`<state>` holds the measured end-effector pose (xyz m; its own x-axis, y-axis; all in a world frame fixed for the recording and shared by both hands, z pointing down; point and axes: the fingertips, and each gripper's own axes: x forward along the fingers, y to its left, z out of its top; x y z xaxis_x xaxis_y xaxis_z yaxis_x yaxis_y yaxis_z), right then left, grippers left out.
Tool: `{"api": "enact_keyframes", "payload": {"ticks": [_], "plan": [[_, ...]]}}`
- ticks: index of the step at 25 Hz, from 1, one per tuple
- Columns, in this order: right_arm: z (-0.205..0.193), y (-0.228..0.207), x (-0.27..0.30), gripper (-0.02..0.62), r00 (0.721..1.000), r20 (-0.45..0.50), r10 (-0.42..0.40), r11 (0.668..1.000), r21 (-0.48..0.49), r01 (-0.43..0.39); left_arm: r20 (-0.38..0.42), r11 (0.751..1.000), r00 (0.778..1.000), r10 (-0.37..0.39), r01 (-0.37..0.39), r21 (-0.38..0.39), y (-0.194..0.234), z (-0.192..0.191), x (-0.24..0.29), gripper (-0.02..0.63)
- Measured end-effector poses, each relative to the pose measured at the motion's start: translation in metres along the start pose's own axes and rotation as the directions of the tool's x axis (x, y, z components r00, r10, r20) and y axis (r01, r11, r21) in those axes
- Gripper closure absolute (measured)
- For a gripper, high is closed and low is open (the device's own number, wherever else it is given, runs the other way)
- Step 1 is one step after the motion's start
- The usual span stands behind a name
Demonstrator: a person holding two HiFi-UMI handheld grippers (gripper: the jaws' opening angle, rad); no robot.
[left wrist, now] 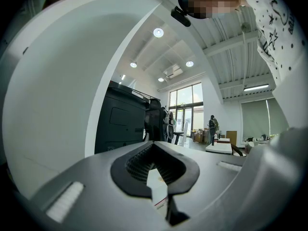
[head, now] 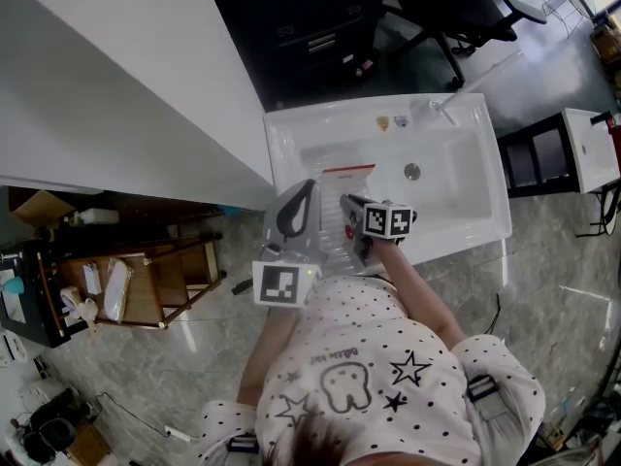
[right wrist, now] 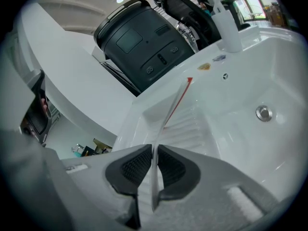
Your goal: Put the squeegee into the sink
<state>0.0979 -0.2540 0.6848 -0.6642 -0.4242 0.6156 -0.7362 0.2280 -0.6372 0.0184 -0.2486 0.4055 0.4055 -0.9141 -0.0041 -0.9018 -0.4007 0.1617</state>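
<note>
The squeegee is a thin pale blade with a red far edge, standing on edge over the ribbed drainboard of the white sink. My right gripper is shut on its near end. In the right gripper view the squeegee runs out from between the pads toward the sink's back wall. My left gripper hovers by the sink's left rim, beside the right one. Its tips meet, and a white strip with a red line shows low in the gap; I cannot tell what it is.
The drain lies in the basin right of the drainboard, and the tap stands on the back rim. A black cabinet stands behind the sink. A white counter lies to the left, with a wooden rack below it.
</note>
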Motion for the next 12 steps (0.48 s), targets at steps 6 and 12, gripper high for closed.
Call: {"api": "enact_keyframes", "payload": {"ticks": [6, 12], "plan": [[0.001, -0.009, -0.003, 0.553, 1.000, -0.001, -0.022, 0.999, 0.027, 0.022, 0.007, 1.000, 1.000, 0.002, -0.002, 0.003, 0.000, 0.001, -0.001, 0.612], [0.002, -0.020, -0.007, 0.529, 0.997, -0.007, -0.071, 0.997, 0.006, 0.071, 0.000, 1.000, 1.000, 0.005, -0.005, 0.005, 0.001, 0.001, -0.001, 0.612]]}}
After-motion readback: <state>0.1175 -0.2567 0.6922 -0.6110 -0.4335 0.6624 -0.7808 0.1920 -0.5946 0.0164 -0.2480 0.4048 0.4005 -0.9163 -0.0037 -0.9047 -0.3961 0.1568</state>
